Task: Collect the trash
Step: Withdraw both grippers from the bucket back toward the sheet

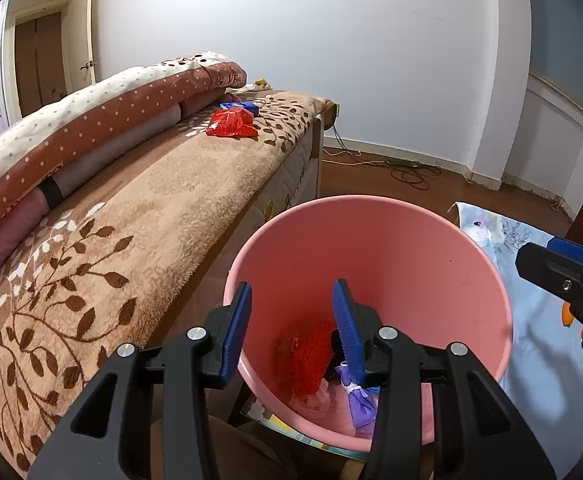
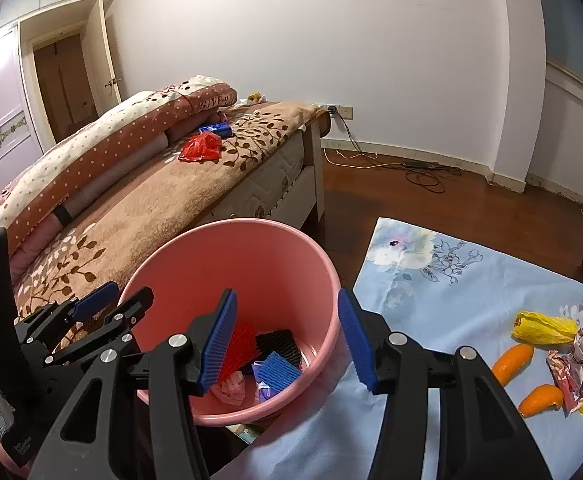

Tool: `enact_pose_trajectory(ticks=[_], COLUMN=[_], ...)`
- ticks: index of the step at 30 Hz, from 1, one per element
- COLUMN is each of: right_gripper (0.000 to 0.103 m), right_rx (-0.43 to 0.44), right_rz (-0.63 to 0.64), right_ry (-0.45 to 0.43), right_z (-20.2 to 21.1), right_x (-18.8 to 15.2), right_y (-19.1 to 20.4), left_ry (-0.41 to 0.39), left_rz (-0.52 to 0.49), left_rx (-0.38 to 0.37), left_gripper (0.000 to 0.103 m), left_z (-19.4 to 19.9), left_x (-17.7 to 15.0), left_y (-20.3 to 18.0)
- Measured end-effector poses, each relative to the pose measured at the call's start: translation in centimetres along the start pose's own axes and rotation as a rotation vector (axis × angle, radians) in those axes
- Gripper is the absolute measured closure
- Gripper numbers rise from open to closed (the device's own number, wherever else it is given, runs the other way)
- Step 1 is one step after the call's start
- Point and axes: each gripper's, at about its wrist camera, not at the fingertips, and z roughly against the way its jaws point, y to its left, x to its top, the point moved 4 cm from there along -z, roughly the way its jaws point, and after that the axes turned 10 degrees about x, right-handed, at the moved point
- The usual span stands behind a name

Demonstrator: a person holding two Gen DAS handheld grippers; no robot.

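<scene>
Trash left to collect, orange peels [image 2: 512, 363] and crumpled wrappers [image 2: 571, 364], lies on the blue cloth [image 2: 431, 300] right of the pink bucket [image 2: 251, 226]. Right tongs [image 2: 287, 338] gape empty, nearest that pile; left tongs [image 1: 291, 328] hang wide over the bucket. A red bag [image 1: 232, 122] waits on the bed [image 1: 151, 200].

Pink bucket [image 1: 371, 240]: near rim hidden behind the left gripper [image 1: 291, 332]; its contents partly covered by the blue pads. Right gripper [image 1: 571, 284] cut off by the right edge of the left wrist view. Crumpled wrappers [image 2: 579, 352], far right: print too small to read.
</scene>
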Motion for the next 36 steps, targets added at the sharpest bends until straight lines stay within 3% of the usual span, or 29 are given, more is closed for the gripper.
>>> enact_pose_trajectory(ticks=[15,30,36], right_gripper=[0.052,0.052,0.052], right_rx=[-0.023,-0.083,-0.119], right_rz=[-0.073,-0.199,-0.252], right_ry=[-0.065,-0.149,-0.16], right_z=[4.9,12.3,14.6], right_x=[-1.5,-4.7,-6.8], right_y=[-3.1,-9.4,-12.2], left_ry=[-0.013,-0.037,0.001], left_rz=[0.005,-0.078,-0.101], left_rx=[-0.079,-0.16,-0.211], left_gripper=[0.06,0.06,0.06], left_z=[2.8,7.0,7.3], left_x=[0.6,0.0,-1.0], left_y=[-1.4,-6.5,-8.6])
